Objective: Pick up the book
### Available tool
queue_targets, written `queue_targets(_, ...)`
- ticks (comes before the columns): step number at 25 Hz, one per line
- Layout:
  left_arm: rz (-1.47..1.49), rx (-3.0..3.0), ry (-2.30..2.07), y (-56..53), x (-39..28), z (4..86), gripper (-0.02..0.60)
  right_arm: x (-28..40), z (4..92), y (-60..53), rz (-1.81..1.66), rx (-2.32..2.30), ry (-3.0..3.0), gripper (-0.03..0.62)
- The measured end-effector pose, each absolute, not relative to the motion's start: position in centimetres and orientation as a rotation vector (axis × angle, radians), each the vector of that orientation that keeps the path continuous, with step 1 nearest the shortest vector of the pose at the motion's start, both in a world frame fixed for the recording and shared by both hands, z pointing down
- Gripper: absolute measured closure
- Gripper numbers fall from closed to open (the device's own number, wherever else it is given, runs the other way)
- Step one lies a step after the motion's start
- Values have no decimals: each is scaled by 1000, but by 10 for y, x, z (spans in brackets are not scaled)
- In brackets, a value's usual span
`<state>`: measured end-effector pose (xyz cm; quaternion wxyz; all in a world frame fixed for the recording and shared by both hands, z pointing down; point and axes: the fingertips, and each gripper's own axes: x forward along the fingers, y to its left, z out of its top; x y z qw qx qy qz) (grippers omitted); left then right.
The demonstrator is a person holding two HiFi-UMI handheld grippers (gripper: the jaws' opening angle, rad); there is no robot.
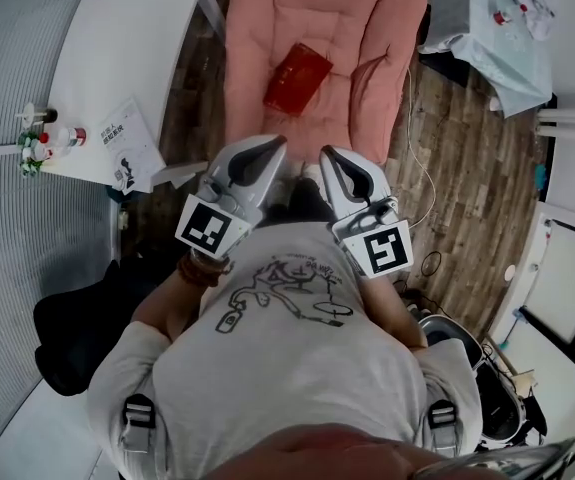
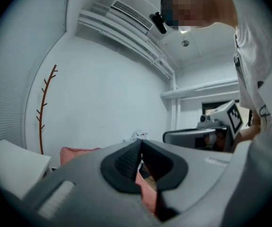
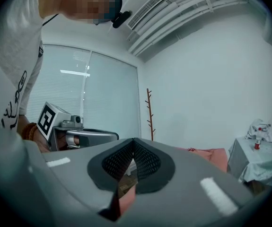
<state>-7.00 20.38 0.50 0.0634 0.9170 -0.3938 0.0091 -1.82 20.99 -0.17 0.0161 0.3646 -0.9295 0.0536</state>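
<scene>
Red book (image 1: 297, 78) lies flat on pink cushion (image 1: 267, 18), untouched; left gripper (image 1: 275, 145) and right gripper (image 1: 328, 154) well short, fingers pressed together on nothing; step judged approach, next needing fingers spread and lowered

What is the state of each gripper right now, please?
Left gripper: closed, holding nothing.
Right gripper: closed, holding nothing.

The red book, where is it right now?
In the head view the red book lies on the pink cushion, near the top middle of the picture, with the white table off to its left.
</scene>
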Motion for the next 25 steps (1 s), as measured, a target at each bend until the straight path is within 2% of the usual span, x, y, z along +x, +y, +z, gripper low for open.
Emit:
queue_targets(15,59,2723,-1253,110,-8,26,577,43,17,120,216,1047,-2923,588)
queue_targets(25,82,2707,-1285,79,-4,34,577,50,22,88,231,1006,-2934,588)
